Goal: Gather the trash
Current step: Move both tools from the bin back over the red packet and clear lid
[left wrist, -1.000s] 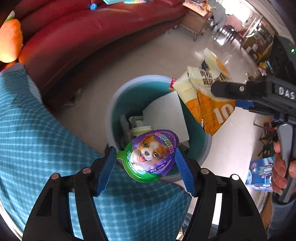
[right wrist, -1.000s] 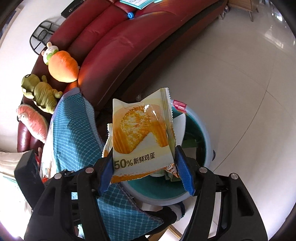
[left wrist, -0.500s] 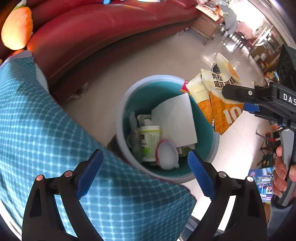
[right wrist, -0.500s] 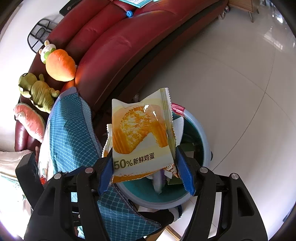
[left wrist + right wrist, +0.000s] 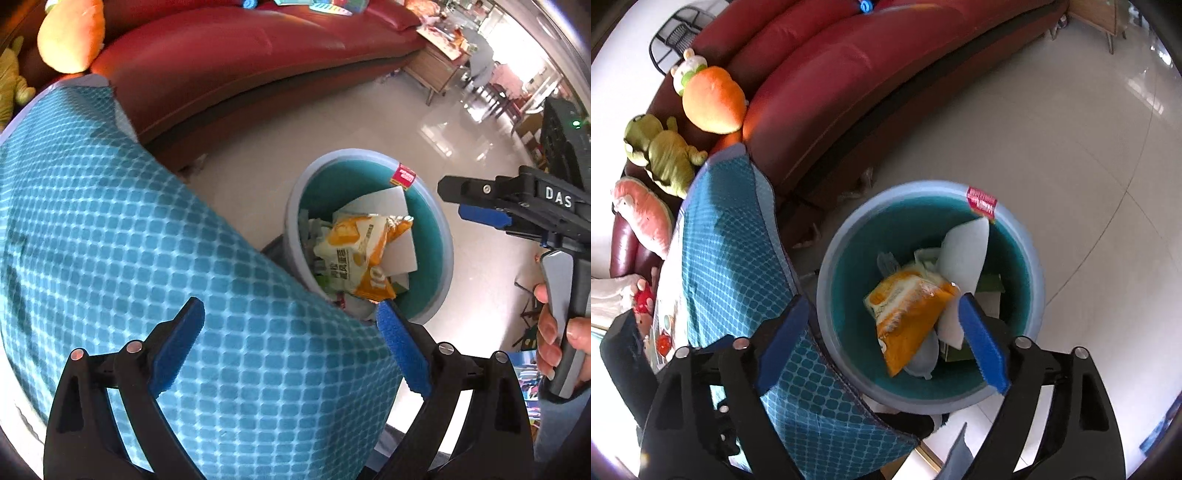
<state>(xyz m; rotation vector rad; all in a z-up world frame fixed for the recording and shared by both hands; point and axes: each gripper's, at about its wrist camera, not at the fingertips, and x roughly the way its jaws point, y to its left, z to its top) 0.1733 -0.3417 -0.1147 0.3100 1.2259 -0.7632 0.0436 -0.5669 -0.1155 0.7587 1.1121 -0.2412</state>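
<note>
A round bin (image 5: 445, 258) with a grey-blue rim and teal inside stands on the floor; it also shows in the right wrist view (image 5: 827, 273). An orange and yellow snack wrapper (image 5: 354, 247) (image 5: 905, 310) lies on top of the trash inside, beside a white sheet (image 5: 399, 254) (image 5: 964, 254). My left gripper (image 5: 291, 339) is open and empty over the blue chequered cloth (image 5: 147, 258). My right gripper (image 5: 879, 339) is open and empty just above the bin; it also shows at the right of the left wrist view (image 5: 476, 206).
A red sofa (image 5: 849, 92) curves behind the bin, with plush toys (image 5: 713, 99) at its left end. The blue cloth (image 5: 731, 251) covers a raised surface left of the bin. A red label (image 5: 980, 201) hangs on the bin's rim. Glossy tiled floor (image 5: 1052, 147) lies to the right.
The left gripper opened and the dog-print egg pack fell into the bin. Then the right gripper opened and the orange snack wrapper fell into the bin. The left gripper drew back over the cloth.
</note>
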